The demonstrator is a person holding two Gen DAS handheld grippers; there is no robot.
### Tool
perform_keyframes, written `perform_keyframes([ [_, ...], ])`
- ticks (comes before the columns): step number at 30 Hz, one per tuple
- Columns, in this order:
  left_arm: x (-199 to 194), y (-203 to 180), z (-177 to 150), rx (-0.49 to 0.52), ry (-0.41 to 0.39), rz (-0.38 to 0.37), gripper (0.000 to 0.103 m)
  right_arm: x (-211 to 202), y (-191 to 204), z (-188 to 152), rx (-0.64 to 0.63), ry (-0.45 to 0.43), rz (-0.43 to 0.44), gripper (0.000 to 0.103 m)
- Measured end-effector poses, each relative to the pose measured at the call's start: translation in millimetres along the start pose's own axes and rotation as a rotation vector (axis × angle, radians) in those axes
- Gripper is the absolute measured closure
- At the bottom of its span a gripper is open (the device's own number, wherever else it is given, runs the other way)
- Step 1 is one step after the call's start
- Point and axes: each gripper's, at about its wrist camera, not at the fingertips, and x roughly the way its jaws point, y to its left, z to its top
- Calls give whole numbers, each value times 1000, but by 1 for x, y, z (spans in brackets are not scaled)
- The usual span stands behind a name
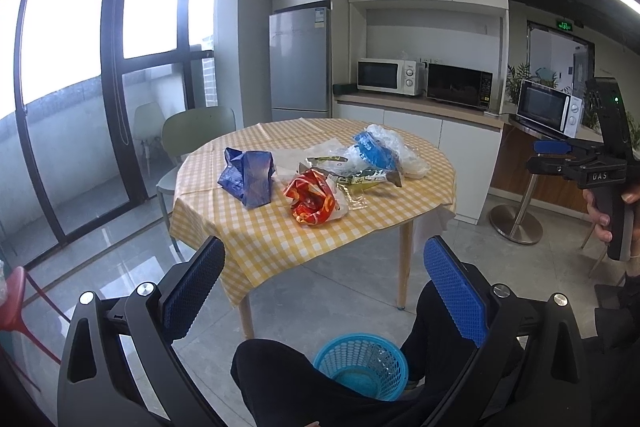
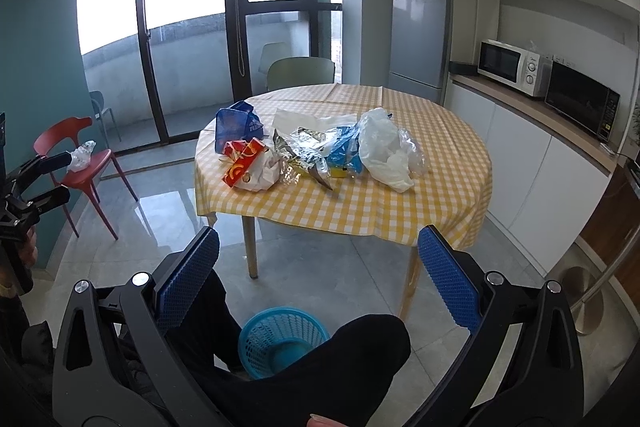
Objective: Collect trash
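Both grippers, left (image 1: pixel 324 291) and right (image 2: pixel 318 279), had their blue-padded fingers spread wide with nothing in them. The crumpled wrappers, a dark blue bag (image 1: pixel 248 177) and a red-orange one (image 1: pixel 314 201) included, sat ahead of the fingertips on the yellow checked round table (image 1: pixel 280 247). The round blue mesh plastic basket (image 1: pixel 362 365) was on the floor below, between the fingers.

Both wrist views look forward from well back, sharing the table (image 1: pixel 280 239) and basket (image 2: pixel 280 341)
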Motion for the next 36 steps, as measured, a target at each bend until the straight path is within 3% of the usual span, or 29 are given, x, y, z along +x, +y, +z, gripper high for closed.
perform_keyframes([
  [8, 3, 3, -1, -3, 12, 4, 6, 2, 14, -1, -70, -2, -8, 8],
  [17, 6, 17, 0, -21, 9, -18, 6, 9, 13, 3, -46, -26, 45, 8],
  [19, 15, 25, 1, -40, 26, -57, 6, 15, 12, 5, -52, -24, 40, 8],
  [24, 48, 42, 9, -35, 67, -67, 6, 48, 9, 14, -103, 29, 11, 8],
  [29, 79, 60, 20, -103, 74, -164, 6, 83, 6, 20, -133, 91, -59, 8],
  [36, 140, 65, 29, -125, 141, -199, 6, 115, -17, 28, -23, 104, 8, 8],
])
